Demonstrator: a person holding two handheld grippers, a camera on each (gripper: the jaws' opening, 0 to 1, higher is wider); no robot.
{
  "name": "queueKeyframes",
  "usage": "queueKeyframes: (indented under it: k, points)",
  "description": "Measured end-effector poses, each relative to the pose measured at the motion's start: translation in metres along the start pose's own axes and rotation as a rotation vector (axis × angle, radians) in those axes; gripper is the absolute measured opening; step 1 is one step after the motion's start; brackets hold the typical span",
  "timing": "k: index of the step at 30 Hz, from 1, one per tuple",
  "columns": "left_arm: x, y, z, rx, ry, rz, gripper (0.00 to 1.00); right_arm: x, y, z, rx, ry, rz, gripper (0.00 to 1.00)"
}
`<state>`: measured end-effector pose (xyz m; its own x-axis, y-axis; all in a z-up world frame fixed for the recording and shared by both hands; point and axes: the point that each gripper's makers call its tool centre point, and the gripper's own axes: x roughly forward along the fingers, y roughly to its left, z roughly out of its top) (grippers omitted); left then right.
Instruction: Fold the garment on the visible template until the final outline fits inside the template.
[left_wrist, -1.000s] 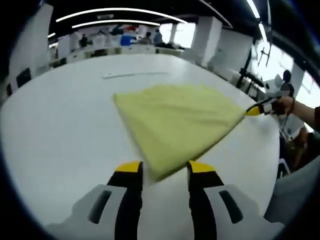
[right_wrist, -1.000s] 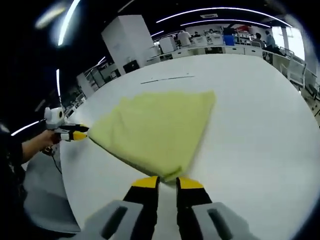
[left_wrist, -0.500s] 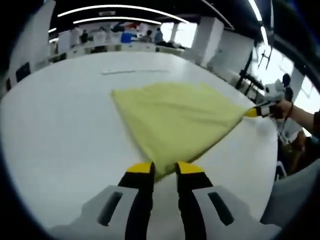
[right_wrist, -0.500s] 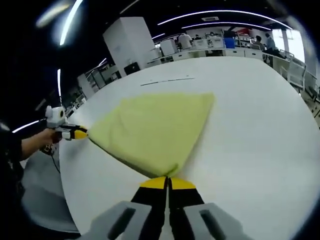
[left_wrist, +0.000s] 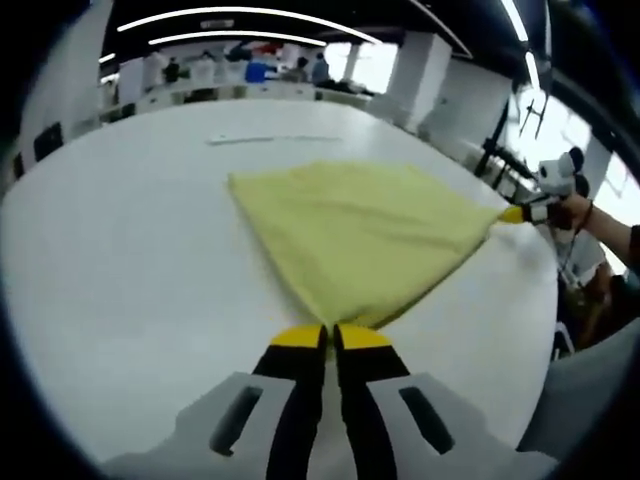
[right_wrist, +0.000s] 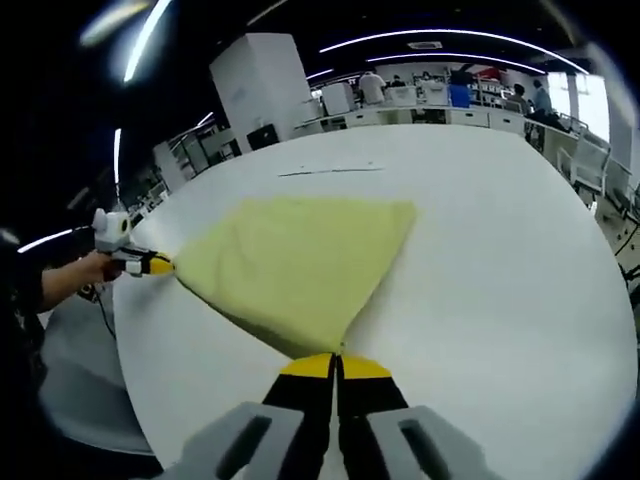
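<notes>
Each hand-held gripper is pinched shut on a corner of the pale yellow folded cloth garment (left_wrist: 360, 235): the left hand-held gripper (left_wrist: 330, 338) on the corner right at its tips, the right hand-held gripper (right_wrist: 335, 365) likewise. The cloth stretches ahead of both across the white round surface (left_wrist: 120, 250). It looks partly folded; I can't make out a template outline, so fitting remains to be checked.

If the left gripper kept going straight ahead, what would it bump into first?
The soft yellow folded cloth. The left gripper is already shut on its near corner, so going on would push straight into the cloth lying on the white table.
</notes>
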<state>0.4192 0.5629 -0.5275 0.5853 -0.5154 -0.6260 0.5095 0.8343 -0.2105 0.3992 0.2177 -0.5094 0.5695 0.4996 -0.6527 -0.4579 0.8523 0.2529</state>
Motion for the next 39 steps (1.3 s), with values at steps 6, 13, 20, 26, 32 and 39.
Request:
queueKeyframes:
  k: [6, 13, 20, 26, 32, 39]
  points:
    - [-0.002, 0.003, -0.001, -0.007, 0.006, 0.009, 0.00, 0.003, 0.005, -0.015, -0.062, 0.063, -0.007, 0.00]
    - [-0.008, 0.003, -0.004, -0.017, 0.009, 0.017, 0.00, 0.001, 0.008, -0.022, -0.056, 0.076, -0.008, 0.00]
    - [-0.016, -0.001, -0.012, -0.005, 0.027, 0.016, 0.00, -0.004, 0.015, -0.030, -0.039, 0.070, -0.003, 0.00]
    - [-0.021, -0.002, -0.018, -0.034, 0.038, 0.021, 0.00, -0.006, 0.020, -0.035, -0.028, 0.068, 0.001, 0.00]
    - [-0.025, -0.004, -0.023, -0.028, 0.053, 0.024, 0.00, -0.008, 0.023, -0.035, -0.009, 0.056, -0.006, 0.00]
    - [-0.027, -0.003, -0.026, -0.017, 0.065, 0.040, 0.00, -0.008, 0.023, -0.035, 0.010, 0.044, -0.014, 0.00]
